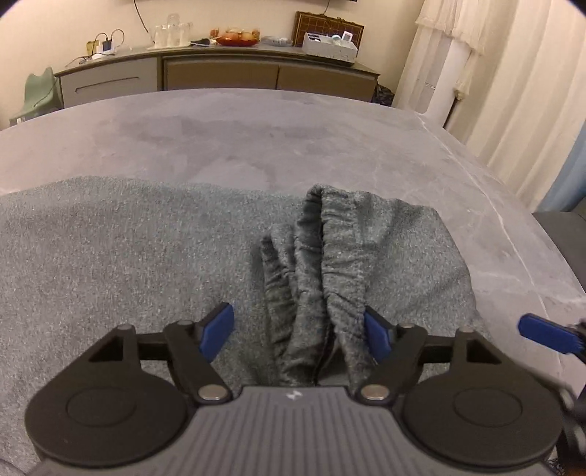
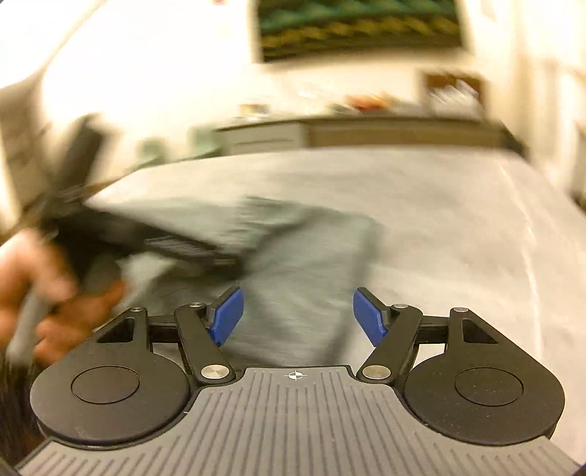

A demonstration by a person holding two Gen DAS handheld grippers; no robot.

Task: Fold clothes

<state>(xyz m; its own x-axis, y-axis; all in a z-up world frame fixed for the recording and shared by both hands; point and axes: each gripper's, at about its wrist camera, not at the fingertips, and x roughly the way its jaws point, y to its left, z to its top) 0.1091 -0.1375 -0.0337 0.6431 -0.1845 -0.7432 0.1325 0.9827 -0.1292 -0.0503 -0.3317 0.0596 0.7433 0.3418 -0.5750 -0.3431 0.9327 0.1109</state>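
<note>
Your grey trousers (image 1: 329, 249) lie partly folded on the surface (image 1: 256, 139), waistband (image 1: 340, 238) bunched; both left tongs (image 1: 298, 337) and right tongs (image 2: 297, 316) are spread, grasping nothing.

A long sideboard (image 1: 219, 73) stands against the cream wall (image 1: 238, 14); pale curtains (image 1: 512, 73) hang right, a green chair (image 1: 36, 95) left.

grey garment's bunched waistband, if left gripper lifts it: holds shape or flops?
Probably flops: the grey garment lies limp on the table, and its gathered waistband already sags in soft folds. Likely light. The knit looks grippy, so the open left gripper should hold it without slipping.
</note>
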